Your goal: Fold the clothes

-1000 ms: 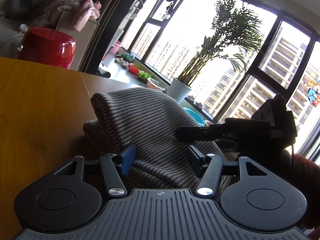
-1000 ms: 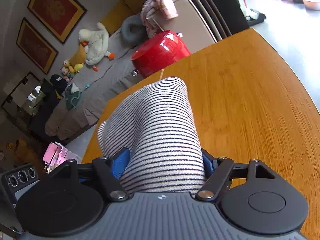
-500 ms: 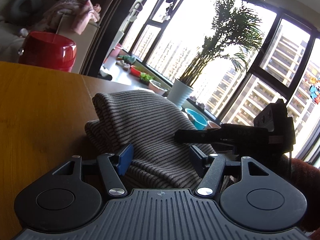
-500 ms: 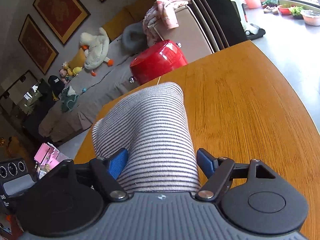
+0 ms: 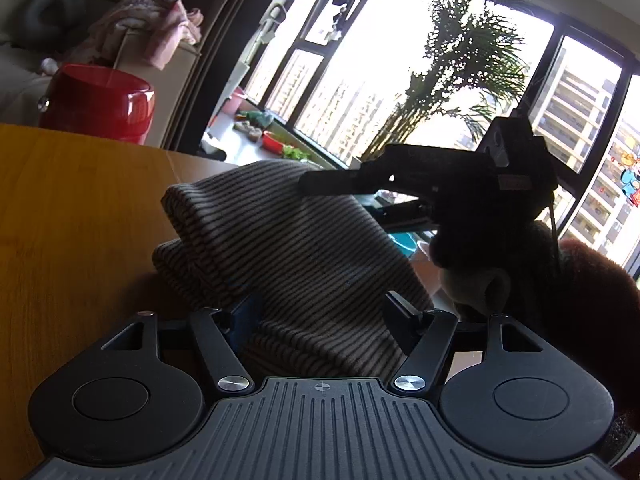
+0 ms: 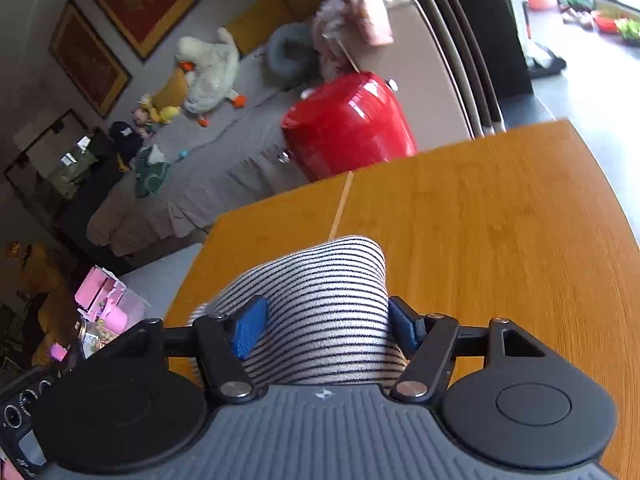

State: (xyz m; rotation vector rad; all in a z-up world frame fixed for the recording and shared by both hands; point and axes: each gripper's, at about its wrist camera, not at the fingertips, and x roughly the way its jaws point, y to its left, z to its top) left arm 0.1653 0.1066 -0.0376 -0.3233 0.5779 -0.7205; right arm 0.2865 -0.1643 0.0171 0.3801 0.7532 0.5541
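Both grippers, left (image 5: 320, 312) and right (image 6: 324, 326), have jaws spread around the folded striped garment (image 5: 288, 248) mid-surface; judged mid-fold or finished, unclear.

Bare wooden table (image 6: 500, 216) lying open ahead and to the right of the right gripper (image 6: 326, 322), with nothing on it out to the rounded edge; likewise bare to the left of the left gripper (image 5: 320, 312). Blocked straight ahead of both by the bundled striped garment (image 5: 280, 232), bulging between the spread fingers (image 6: 250, 326) and filling that gap. Crowded on the left gripper's right flank by the right gripper and the hand (image 5: 480, 280) holding it, reaching over the bundle's top, and beyond the table's far edge by a red tub (image 6: 348, 124).
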